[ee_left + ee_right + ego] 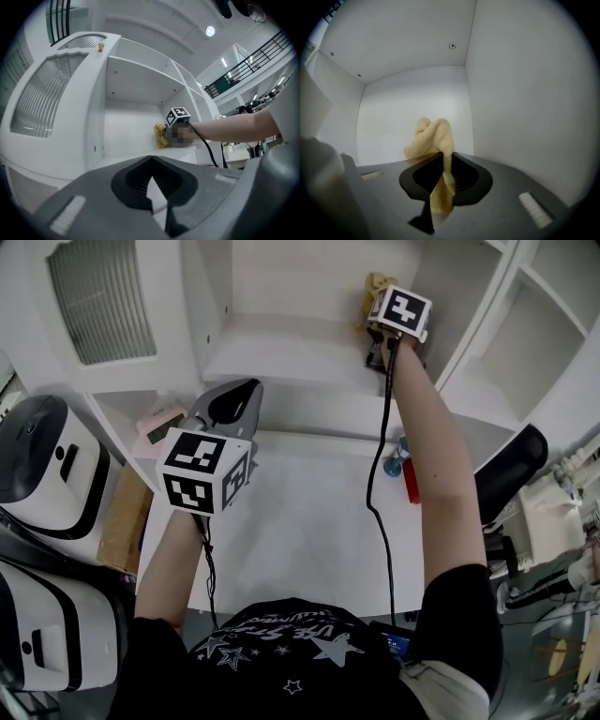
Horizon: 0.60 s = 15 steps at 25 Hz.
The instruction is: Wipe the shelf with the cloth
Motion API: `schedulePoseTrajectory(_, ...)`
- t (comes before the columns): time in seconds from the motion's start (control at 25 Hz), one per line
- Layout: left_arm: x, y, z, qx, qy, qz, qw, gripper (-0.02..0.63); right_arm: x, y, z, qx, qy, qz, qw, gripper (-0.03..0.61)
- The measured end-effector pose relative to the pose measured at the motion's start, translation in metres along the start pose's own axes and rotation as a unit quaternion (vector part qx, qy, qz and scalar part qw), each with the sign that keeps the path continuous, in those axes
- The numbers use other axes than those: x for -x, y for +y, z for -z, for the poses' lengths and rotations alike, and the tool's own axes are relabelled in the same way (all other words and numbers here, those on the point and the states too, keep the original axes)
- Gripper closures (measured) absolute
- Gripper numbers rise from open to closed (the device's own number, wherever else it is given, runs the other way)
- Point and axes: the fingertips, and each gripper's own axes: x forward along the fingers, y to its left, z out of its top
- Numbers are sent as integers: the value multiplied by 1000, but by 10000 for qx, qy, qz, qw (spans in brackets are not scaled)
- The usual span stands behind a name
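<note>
- The left gripper [239,395] is held up in front of the shelf [281,357], level with its front edge; the jaws are pressed together with nothing between them
- A white table [300,531] lies below the shelf, under the left gripper
- A red thing [411,480] and a blue thing [393,466] lie on the table just below the right end of the shelf
- A cardboard box [122,521] and two white machines [42,460] stand lower down, to the left of the shelf
- The person's right arm [431,456] is stretched forward into the open compartment of the shelf, and a black cable [375,493] hangs down along it
- The right gripper [380,306] is inside that compartment, near the shelf's right side wall
- Its jaws pinch a yellow cloth [431,138]: a strip hangs down between them and the rest is bunched above the tips
- The cloth is toward the back right corner of the shelf, with the white back wall behind it; I cannot tell whether it touches the shelf board
</note>
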Motion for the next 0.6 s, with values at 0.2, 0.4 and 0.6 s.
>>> schedulePoseTrajectory(0.2, 4, -1, 4, 52, 68, -209, 9997, 612, 1, 4, -1, -39, -23, -193, 9998, 500)
schedulePoseTrajectory(0.4, 13, 0, 9, 67, 118, -501, 9987, 612, 5, 8, -8, 66, -163, -369, 9992, 500)
schedulePoseTrajectory(0.6, 31, 13, 12, 16, 160, -701, 9974, 612, 26, 55, -25, 781, -503, -872, 9919, 500)
